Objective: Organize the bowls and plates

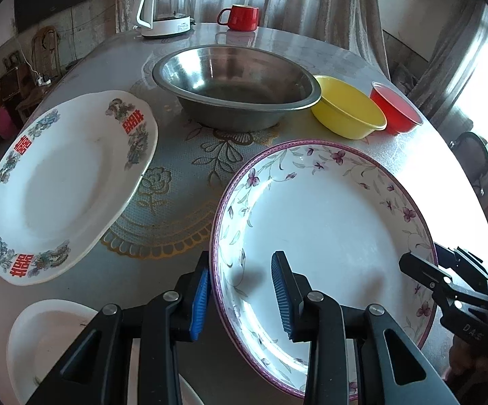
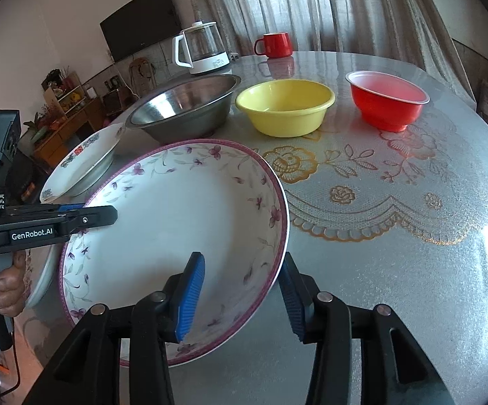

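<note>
A white plate with a purple floral rim [image 1: 325, 216] [image 2: 176, 222] lies at the table's near side. My left gripper [image 1: 240, 297] straddles its left rim, one blue pad outside, one inside, jaws open with a gap. My right gripper [image 2: 240, 295] straddles its right rim the same way, open. A white plate with red characters [image 1: 65, 185] [image 2: 81, 165] lies to the left. A steel basin [image 1: 237, 84] [image 2: 183, 108], a yellow bowl [image 1: 348, 108] [image 2: 284, 104] and a red bowl [image 1: 395, 108] [image 2: 387, 98] stand behind.
A plain white plate [image 1: 48, 337] lies at the near left edge. A glass kettle [image 1: 166, 6] [image 2: 203, 49] and a red mug [image 1: 240, 17] [image 2: 276, 45] stand at the far edge. The patterned tablecloth [image 2: 395, 202] spreads to the right.
</note>
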Motion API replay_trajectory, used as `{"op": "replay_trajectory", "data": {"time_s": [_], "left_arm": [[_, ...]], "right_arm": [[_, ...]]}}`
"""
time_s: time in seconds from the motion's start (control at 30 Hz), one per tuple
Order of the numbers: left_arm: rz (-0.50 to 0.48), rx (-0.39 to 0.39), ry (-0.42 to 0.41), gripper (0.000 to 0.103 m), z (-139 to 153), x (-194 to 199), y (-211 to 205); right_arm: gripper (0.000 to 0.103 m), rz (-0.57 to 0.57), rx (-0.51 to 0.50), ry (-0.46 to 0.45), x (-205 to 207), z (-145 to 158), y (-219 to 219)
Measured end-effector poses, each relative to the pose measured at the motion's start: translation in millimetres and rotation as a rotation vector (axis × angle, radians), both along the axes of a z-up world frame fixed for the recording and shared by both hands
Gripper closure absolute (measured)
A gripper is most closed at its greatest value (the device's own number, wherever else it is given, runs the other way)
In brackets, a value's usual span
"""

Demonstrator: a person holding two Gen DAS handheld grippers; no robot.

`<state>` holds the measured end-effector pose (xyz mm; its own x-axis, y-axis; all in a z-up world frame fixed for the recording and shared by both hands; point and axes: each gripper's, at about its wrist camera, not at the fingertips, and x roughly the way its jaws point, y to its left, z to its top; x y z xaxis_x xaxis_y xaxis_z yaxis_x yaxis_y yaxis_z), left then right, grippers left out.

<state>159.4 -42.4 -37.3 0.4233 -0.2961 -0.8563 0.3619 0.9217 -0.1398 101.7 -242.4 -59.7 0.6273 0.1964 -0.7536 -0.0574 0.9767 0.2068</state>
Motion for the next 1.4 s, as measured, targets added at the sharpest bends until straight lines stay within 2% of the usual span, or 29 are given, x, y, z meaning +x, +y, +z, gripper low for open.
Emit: {"op": "replay_trajectory", "data": {"time_s": [0.27, 0.37, 0.7, 0.83, 1.07, 1.27, 1.4], "left_arm": [[-0.044, -0.056, 0.019, 0.068, -3.1, -16.9, -27.4], [-0.078, -0.051, 0.007, 0.068, -3.0, -31.1, -48.2], [-0.133, -0.075, 0.011, 0.068, -6.3, -39.3, -93.9], [-0.124, -0.082, 0.017, 0.066, -7.5, -35.2, -99.4], [-0.111, -0.12, 0.014, 0.066, -10.8, -38.2, -93.9], [-0.064, -0.123, -0.013, 0.064, -8.5, -52.3, -74.8], [-0.039, -0.16, -0.011, 0.055, -5.8, -57.0, -59.9]], "right_arm": [[0.058, -0.059, 0.12, 0.013, -5.8, 1.0, -35.6], [0.058, -0.1, 0.122, -0.007, -14.3, 5.5, -52.4], [0.058, -0.243, 0.096, -0.004, -23.2, 7.2, -97.2], [0.058, -0.264, 0.074, 0.007, -24.3, 0.7, -103.2], [0.058, -0.294, -0.046, 0.024, -20.9, 0.7, -91.6], [0.057, -0.316, -0.038, 0.036, -22.5, 2.1, -92.6], [0.053, -0.324, -0.078, 0.027, -23.6, 5.2, -86.5]]}}
